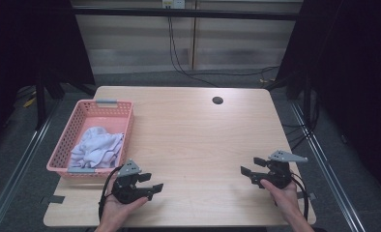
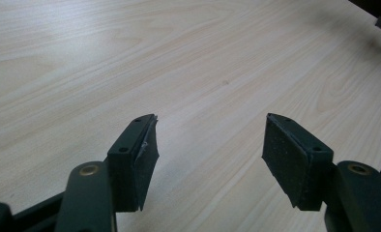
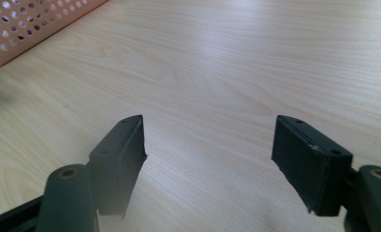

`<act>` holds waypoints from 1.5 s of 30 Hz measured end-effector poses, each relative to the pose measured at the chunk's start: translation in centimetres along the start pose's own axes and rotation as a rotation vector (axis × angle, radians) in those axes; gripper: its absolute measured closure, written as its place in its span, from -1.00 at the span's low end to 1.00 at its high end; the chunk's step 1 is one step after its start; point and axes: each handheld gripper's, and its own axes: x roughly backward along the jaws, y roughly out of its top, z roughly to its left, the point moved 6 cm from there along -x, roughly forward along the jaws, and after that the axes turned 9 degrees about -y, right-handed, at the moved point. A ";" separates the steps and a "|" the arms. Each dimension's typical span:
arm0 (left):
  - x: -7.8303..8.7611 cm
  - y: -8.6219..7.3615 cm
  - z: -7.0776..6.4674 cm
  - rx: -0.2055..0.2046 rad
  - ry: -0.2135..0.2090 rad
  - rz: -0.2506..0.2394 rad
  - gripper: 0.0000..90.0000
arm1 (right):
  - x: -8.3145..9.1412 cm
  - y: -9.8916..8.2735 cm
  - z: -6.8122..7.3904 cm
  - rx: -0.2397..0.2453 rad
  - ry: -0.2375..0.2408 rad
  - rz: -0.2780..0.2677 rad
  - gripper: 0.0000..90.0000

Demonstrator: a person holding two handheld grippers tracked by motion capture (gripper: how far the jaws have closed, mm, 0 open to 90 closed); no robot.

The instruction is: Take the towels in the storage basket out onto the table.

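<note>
A pink basket [image 1: 63, 154] stands on the left side of the wooden table [image 1: 193, 130], and a crumpled white cloth [image 1: 97, 147] lies inside it. My left gripper [image 1: 150, 184] rests in a hand near the front edge, just in front of the basket's near corner, pointing right. Its jaws are open over bare wood, as the left gripper view [image 2: 210, 145] shows. My right gripper [image 1: 251, 166] sits in a hand at the front right, pointing left, also open with nothing between its jaws [image 3: 208, 150]. In the right gripper view, the basket [image 3: 29, 24] shows at the upper left.
A dark round cable hole [image 1: 217, 100] sits in the table near its far edge. Black cables [image 1: 179, 53] hang behind the table. Dark curtains and metal floor rails flank both sides. A light wall panel stands at the back.
</note>
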 end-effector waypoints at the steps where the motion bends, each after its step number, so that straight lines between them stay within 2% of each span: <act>1: 0.1 0.0 0.0 0.000 0.001 -0.003 -0.18 | 0.0 0.0 0.0 0.000 0.000 0.000 -0.41; 6: 0.4 0.1 0.2 0.011 0.005 -0.009 -0.20 | 0.1 -0.2 0.3 0.018 0.005 0.013 -0.41; 9: 0.8 0.2 -0.1 0.008 0.000 -0.018 -0.21 | 0.3 -0.2 0.4 0.011 0.007 0.010 -0.42; 11: 1.7 0.9 -0.6 -0.005 -0.018 -0.029 -0.27 | 0.4 -0.3 0.7 0.022 0.010 0.017 -0.42; 12: 1.7 0.9 -0.6 -0.005 -0.018 -0.029 -0.29 | 0.4 -0.3 0.7 0.022 0.010 0.017 -0.42; 15: 3.3 1.7 -0.5 -0.026 -0.001 -0.045 -0.36 | 0.7 -0.3 1.1 0.044 0.016 0.013 -0.45; 19: 5.2 2.5 0.2 -0.005 0.021 -0.069 -0.43 | 0.7 -0.2 1.1 0.051 0.018 0.008 -0.44; 22: 6.9 3.1 1.0 -0.004 0.041 -0.079 -0.57 | 0.4 -0.3 1.0 0.048 0.023 0.019 -0.46; 23: 6.9 3.1 1.0 -0.004 0.041 -0.079 -0.59 | 0.4 -0.3 1.0 0.048 0.023 0.019 -0.46; 27: 8.0 3.5 1.8 -0.018 0.057 -0.056 -0.60 | 0.4 -0.3 1.2 0.057 0.032 0.019 -0.48; 31: 9.2 4.0 2.8 -0.010 0.083 -0.053 -0.59 | 0.5 -0.4 1.4 0.064 0.038 0.025 -0.49; 36: 11.1 4.9 4.6 -0.015 0.156 -0.036 -0.57 | 0.2 -0.4 1.5 0.072 0.045 0.032 -0.50; 42: 13.2 5.3 7.5 0.033 0.230 -0.013 -0.58 | 0.1 -0.5 1.7 0.075 0.050 0.037 -0.51; 43: 13.7 5.4 8.4 0.045 0.246 -0.002 -0.59 | 0.1 -0.5 1.8 0.076 0.052 0.038 -0.51; 45: 14.0 5.4 8.8 0.056 0.258 -0.001 -0.59 | 0.1 -0.5 1.8 0.076 0.052 0.039 -0.51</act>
